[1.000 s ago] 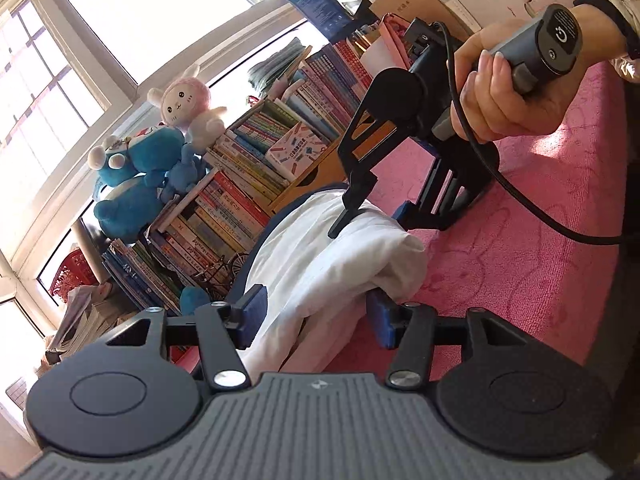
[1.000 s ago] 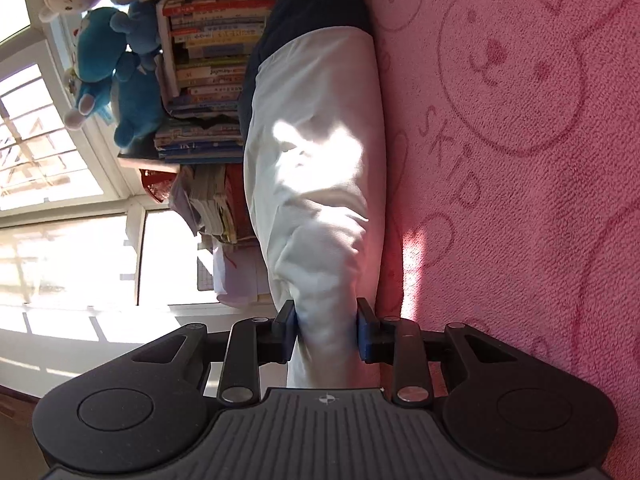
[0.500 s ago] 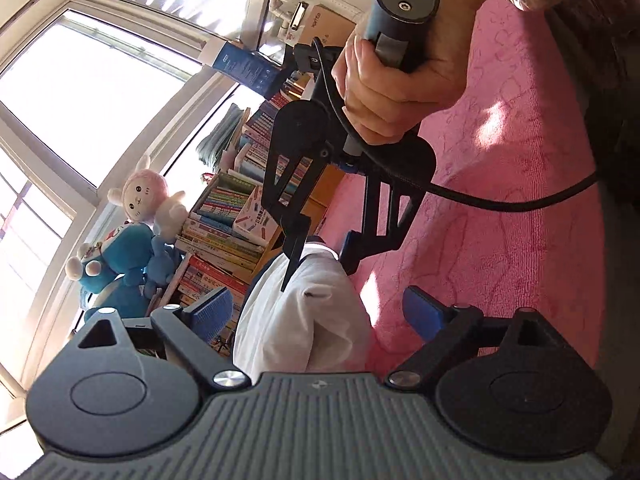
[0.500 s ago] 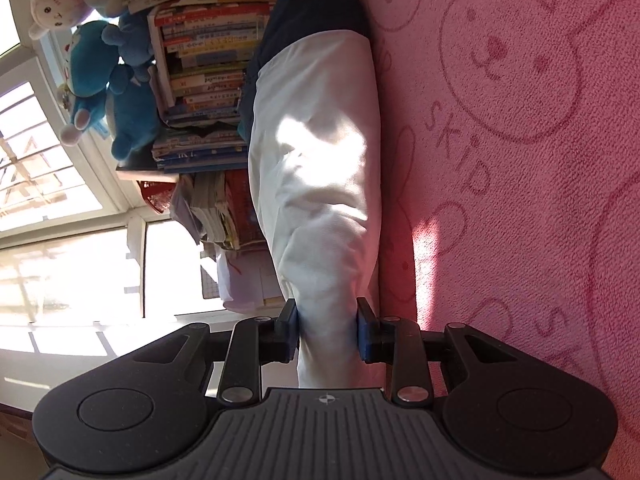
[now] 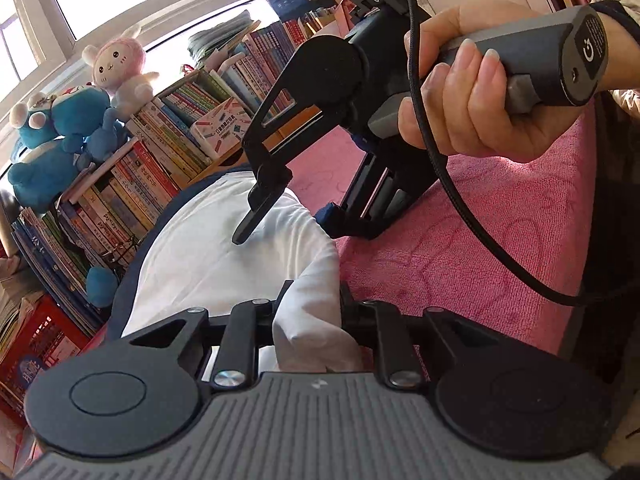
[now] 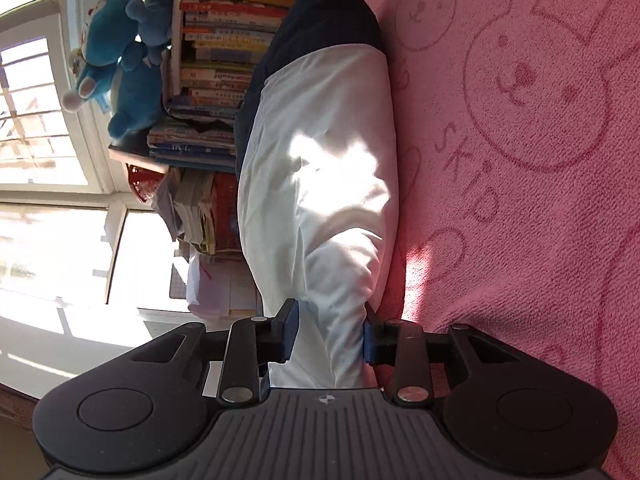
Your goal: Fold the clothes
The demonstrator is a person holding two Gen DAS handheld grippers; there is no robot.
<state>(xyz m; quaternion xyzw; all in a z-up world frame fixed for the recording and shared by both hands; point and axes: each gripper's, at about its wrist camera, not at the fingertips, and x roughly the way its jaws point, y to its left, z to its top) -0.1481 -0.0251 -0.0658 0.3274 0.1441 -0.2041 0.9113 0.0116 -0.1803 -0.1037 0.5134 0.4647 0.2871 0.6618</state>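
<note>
Closing on a fold of the white garment (image 5: 224,256), the left gripper (image 5: 308,312) sits at its near end. Right gripper (image 6: 330,336) is easing slightly, cloth between its fingers; the garment's long axis runs toward 12 o'clock.

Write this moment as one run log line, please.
task: fold clothes | left gripper: closing on white garment | right gripper: shut on white garment | surface: pink towel
</note>
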